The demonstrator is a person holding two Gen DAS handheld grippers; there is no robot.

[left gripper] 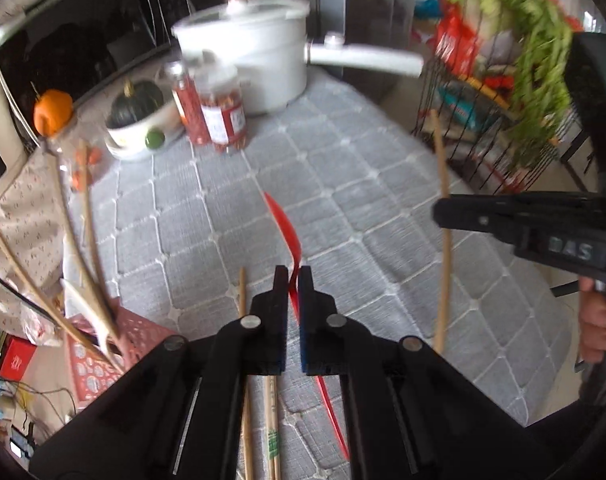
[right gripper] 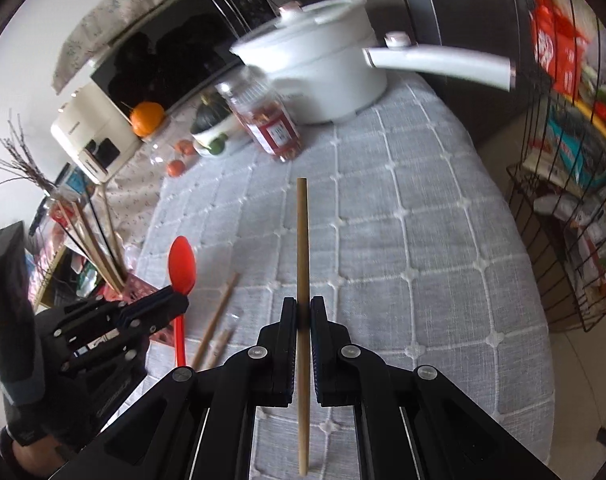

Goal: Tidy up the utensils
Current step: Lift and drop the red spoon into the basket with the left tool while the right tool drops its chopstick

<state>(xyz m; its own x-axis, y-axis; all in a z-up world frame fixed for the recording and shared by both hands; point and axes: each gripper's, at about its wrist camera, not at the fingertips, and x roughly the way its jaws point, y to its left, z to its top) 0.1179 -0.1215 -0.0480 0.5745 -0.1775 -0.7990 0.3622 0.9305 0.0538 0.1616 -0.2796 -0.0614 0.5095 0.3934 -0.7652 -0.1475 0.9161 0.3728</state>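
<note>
**Spoon and chopstick both gripped**

Left hand-held gripper (left gripper: 292, 276) pinches the slim handle of the glossy red plastic spoon (left gripper: 281, 216), centre frame. Right hand-held gripper (right gripper: 302, 306) clamps a round wooden chopstick (right gripper: 302, 240). More chopsticks (right gripper: 217, 320) lie lower left on the quilted grey bench (right gripper: 423, 240).

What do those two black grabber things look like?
The left gripper and the right gripper are both matte black plastic, with flat straight fingers, angled linkage bars and round silver pivot pins. One side of the right one carries pale letters. The left hand wears a dark glove.
</note>
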